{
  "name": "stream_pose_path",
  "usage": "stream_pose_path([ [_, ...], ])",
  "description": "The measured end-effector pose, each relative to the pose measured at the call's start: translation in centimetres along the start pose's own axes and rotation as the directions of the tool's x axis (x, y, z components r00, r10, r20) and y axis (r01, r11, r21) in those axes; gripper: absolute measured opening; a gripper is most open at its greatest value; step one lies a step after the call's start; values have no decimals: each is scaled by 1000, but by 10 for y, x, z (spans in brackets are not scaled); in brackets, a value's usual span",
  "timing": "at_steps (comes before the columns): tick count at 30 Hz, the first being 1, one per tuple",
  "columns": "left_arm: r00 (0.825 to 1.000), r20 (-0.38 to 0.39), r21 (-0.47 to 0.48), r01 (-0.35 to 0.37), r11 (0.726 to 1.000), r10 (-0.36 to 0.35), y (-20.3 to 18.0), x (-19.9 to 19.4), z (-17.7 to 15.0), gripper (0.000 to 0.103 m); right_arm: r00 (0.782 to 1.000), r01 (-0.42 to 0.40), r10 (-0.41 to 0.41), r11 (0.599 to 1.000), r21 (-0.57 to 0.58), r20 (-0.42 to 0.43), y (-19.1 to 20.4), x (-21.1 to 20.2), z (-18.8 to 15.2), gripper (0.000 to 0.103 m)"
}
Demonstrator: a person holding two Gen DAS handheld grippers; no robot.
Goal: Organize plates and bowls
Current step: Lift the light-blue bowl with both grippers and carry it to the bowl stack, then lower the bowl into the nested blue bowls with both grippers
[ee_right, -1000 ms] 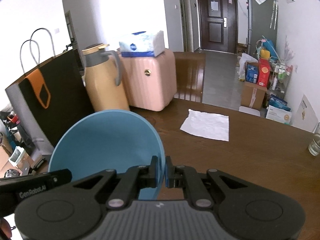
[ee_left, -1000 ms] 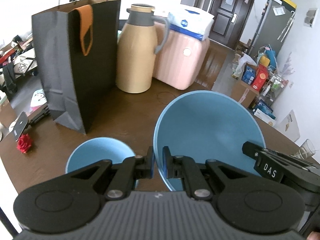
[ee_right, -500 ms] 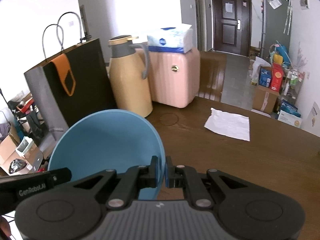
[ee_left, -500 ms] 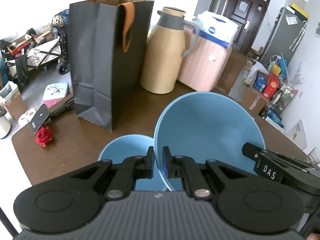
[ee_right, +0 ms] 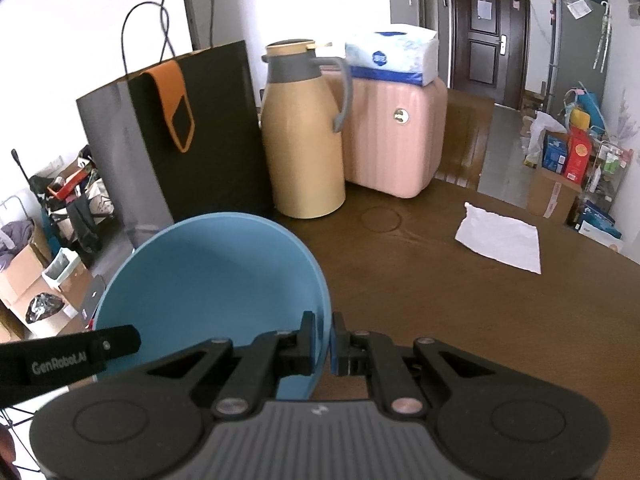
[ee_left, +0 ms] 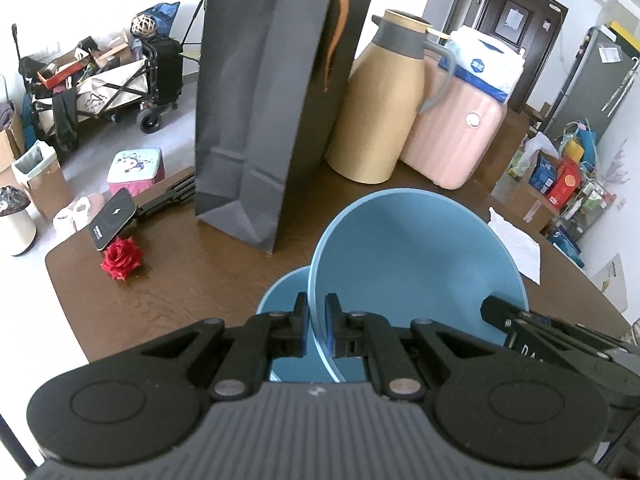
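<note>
A large blue bowl point(ee_left: 416, 256) is held above the brown table by both grippers. My left gripper point(ee_left: 317, 320) is shut on its left rim. My right gripper point(ee_right: 323, 340) is shut on its right rim; the bowl fills the lower left of the right wrist view point(ee_right: 208, 280). A smaller blue bowl point(ee_left: 282, 292) sits on the table point(ee_left: 180, 280) below and to the left, partly hidden by the large bowl and my left fingers. It does not show in the right wrist view.
A black paper bag point(ee_left: 272, 120), a tan thermos jug point(ee_left: 380, 108) and a pink case point(ee_left: 456, 136) with a tissue pack stand at the back. A red rose point(ee_left: 120, 258) and a phone point(ee_left: 114, 220) lie at the left edge. A white napkin point(ee_right: 500, 240) lies at right.
Both grippers have carried the large bowl leftward, so it now hangs over the right part of the small bowl. The bag and jug have shifted right in both views.
</note>
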State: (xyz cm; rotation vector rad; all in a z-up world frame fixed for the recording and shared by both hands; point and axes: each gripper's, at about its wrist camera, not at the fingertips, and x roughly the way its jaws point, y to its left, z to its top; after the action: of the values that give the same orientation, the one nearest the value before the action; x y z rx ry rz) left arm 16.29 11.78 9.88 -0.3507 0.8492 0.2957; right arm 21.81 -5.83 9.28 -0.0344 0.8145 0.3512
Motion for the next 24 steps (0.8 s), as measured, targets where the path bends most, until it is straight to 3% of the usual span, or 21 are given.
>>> stream_pose_path([
  [24, 999, -52, 16, 13, 1000, -12, 29, 55, -13, 8, 997, 35, -36, 999, -16, -68, 21, 56, -23, 7],
])
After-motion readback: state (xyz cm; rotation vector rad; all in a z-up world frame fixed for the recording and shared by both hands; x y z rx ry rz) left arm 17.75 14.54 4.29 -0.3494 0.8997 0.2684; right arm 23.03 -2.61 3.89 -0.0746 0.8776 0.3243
